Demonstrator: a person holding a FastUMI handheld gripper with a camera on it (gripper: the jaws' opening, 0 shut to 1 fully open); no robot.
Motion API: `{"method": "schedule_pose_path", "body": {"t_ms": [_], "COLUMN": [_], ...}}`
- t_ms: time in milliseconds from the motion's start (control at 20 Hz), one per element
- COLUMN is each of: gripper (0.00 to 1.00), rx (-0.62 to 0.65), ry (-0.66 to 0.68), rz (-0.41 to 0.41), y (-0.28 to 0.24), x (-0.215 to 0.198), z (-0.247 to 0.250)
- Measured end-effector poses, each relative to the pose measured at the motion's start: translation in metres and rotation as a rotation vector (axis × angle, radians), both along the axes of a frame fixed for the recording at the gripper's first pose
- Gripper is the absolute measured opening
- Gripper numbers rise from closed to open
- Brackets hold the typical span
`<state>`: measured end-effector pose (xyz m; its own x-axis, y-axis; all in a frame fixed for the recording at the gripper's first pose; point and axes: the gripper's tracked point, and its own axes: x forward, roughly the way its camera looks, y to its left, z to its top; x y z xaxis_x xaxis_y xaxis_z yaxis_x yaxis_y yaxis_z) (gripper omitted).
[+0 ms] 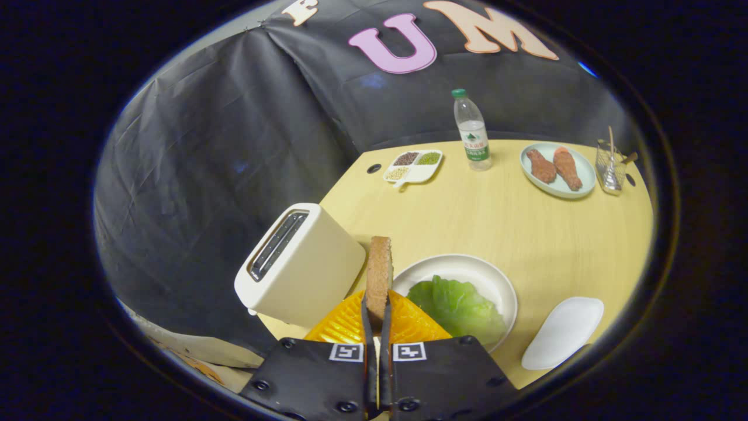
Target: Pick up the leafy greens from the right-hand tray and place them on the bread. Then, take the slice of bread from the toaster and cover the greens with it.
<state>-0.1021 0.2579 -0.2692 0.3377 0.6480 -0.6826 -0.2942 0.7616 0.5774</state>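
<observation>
Table: pale yellow wood-look top (526, 234), taking up the centre and right of the frame; we note two round holes in it, one by the far left corner.
Gripper: low centre of the frame (377, 316); we see its two fingers nearly together, clamped on a bread slice.
Bread: brown slice (379, 275) held on edge, upright, rising out from between the fingertips, one finger pressing each flat face.
Toaster: cream box (301, 266), lower left of centre, just left of the bread; it looks tilted in this lens, and we see the dark slots on top. We cannot tell whether anything sits in them.
Mat: orange ribbed piece (345, 324) just behind the fingers, under the bread, between toaster and plate.
Plate: white, round (467, 269), just right of the bread, lower centre.
Greens: pale green leaf (459, 304) lying on the plate's near half. We cannot make out what is beneath it.
Tray: small white oblong (562, 333), lower right, beside the plate, apart from it.
Bottle: clear, green cap (472, 131), upright at the far edge, upper centre.
Dish: white, divided (413, 165), left of the bottle, with grains or beans in its sections.
Blue plate: upper right (558, 184), two reddish-brown pieces on it.
Holder: small clear one (610, 166) just right of the blue plate, with sticks in it.
</observation>
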Motion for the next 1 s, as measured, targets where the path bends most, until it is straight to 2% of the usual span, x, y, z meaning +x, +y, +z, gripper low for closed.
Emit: {"method": "schedule_pose_path", "body": {"t_ms": [250, 650, 750, 850, 1000], "gripper": [0.05, 0.05, 0.1, 0.1, 0.24], "rx": [0.035, -0.013, -0.023, -0.044, -0.088], "ry": [0.054, 0.108, 0.123, 0.133, 0.141], "rz": [-0.06, -0.105, -0.112, -0.12, -0.115], "y": [-0.009, -0.034, -0.041, -0.048, -0.058], "x": [-0.003, -0.012, -0.014, -0.016, -0.019], "z": [-0.018, -0.054, -0.06, -0.068, -0.083]}}
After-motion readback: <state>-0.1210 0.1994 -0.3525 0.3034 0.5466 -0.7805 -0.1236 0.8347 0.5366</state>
